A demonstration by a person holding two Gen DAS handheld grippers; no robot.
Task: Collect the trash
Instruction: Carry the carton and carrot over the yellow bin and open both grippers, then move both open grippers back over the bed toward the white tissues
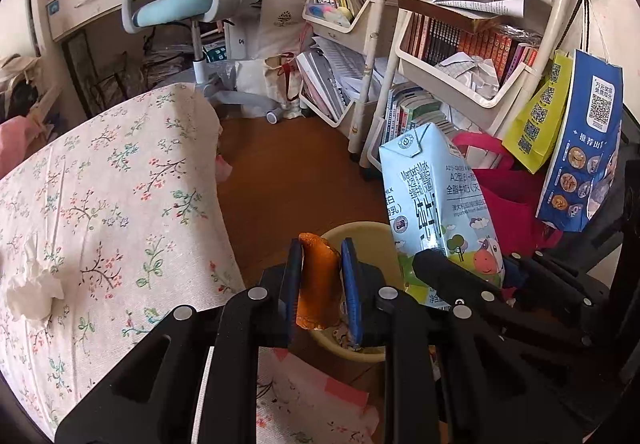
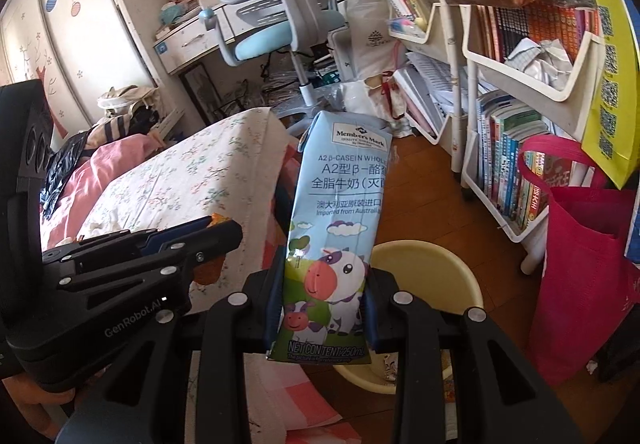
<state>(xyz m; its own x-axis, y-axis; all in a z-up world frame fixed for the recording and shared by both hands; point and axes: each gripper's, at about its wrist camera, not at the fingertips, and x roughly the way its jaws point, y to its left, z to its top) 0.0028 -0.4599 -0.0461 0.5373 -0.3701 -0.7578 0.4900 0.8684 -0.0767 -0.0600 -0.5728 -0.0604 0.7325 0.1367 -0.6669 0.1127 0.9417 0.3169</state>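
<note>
Clamped in my left gripper is an orange peel, its jaws drawn in close with both blue pads pressing its sides, and it hangs right above the near rim of the pale yellow bin on the wooden floor. My right gripper has its jaws partly closed on the lower part of a light blue milk carton, which stands upright between the pads and sits just before the same bin in that view. Both pieces look to me about ready to drop, but the peel is over the rim and not the middle, so letting go here could send it off the edge onto the floor or the pink checked cloth below. The carton is tall and held low, so it could tip as the pads ease off and land outside, or knock against my other gripper, which is close beside it. A crumpled tissue lies on the floral bedsheet, not yet collected. Hard to judge: the bin's inside is mostly covered by my grippers and the carton, so I cannot tell how full it is, and the peel's lower end is hidden between the pads.
</note>
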